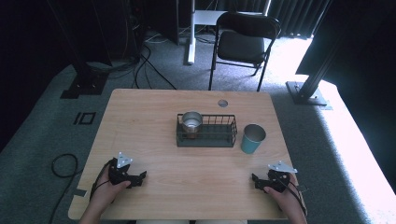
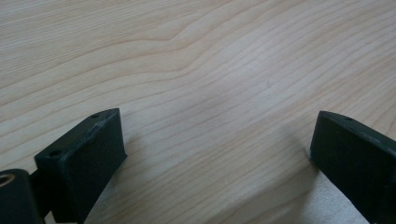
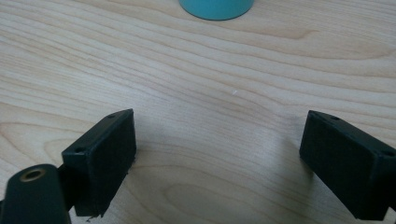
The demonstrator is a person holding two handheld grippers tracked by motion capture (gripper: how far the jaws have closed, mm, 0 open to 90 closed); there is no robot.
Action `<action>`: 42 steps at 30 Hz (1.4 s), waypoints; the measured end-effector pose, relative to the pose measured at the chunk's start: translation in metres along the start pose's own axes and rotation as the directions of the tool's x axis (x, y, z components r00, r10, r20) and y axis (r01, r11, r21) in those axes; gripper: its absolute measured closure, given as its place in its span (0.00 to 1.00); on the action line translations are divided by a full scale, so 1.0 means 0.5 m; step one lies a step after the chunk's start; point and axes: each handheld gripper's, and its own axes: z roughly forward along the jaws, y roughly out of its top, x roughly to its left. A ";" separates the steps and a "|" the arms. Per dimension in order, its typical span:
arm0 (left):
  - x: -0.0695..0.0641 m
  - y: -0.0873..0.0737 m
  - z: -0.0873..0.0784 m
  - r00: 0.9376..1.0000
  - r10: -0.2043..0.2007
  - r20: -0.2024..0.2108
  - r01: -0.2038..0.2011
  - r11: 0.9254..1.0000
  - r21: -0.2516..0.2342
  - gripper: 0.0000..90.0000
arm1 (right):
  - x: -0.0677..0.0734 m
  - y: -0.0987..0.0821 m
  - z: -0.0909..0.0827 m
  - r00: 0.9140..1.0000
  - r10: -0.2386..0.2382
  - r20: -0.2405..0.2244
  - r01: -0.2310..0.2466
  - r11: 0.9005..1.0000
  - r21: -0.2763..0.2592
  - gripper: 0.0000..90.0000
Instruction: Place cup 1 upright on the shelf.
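High view, table: a pale wooden table (image 1: 154,186) stood on grey carpet, with a small round hole (image 1: 222,103) near its far edge.
High view, basket: a black wire basket (image 1: 219,135) sat at the table's middle, and a shiny metal cup (image 1: 191,121) stood upright in its left end.
High view, teal cup: a teal cup (image 1: 252,138) stood upright just beside the basket's right end, apart from it.
High view, grippers: the left gripper (image 1: 141,176) rested near the front left edge and the right gripper (image 1: 254,179) near the front right, both well apart from the basket, with bare wood between.
High view, surroundings: a black folding chair (image 1: 243,42) stood beyond the table, and cables (image 1: 144,65) trailed over the floor.
Left gripper view: the jaws stood spread wide over bare wood grain, holding nothing.
Right gripper view: the jaws stood spread wide and empty; the teal cup's base (image 3: 216,8) sat ahead at the top edge, with clear table between.
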 end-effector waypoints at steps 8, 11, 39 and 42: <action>-0.001 0.001 0.000 1.000 -0.009 -0.008 0.009 1.000 0.000 0.04 | 0.000 0.000 0.000 1.000 0.000 0.000 0.000 1.000 0.000 0.11; -0.003 0.001 0.001 1.000 -0.017 -0.017 0.017 1.000 0.002 0.04 | 0.000 0.000 0.000 1.000 0.000 0.000 0.000 1.000 0.000 0.11; -0.003 0.001 0.001 1.000 -0.017 -0.017 0.017 1.000 0.002 0.04 | 0.003 0.000 -0.001 1.000 -0.015 -0.013 0.015 1.000 0.002 0.11; -0.003 0.002 0.001 1.000 -0.018 -0.017 0.018 1.000 0.002 0.04 | 0.003 0.001 -0.002 1.000 -0.015 -0.005 0.015 1.000 -0.010 0.11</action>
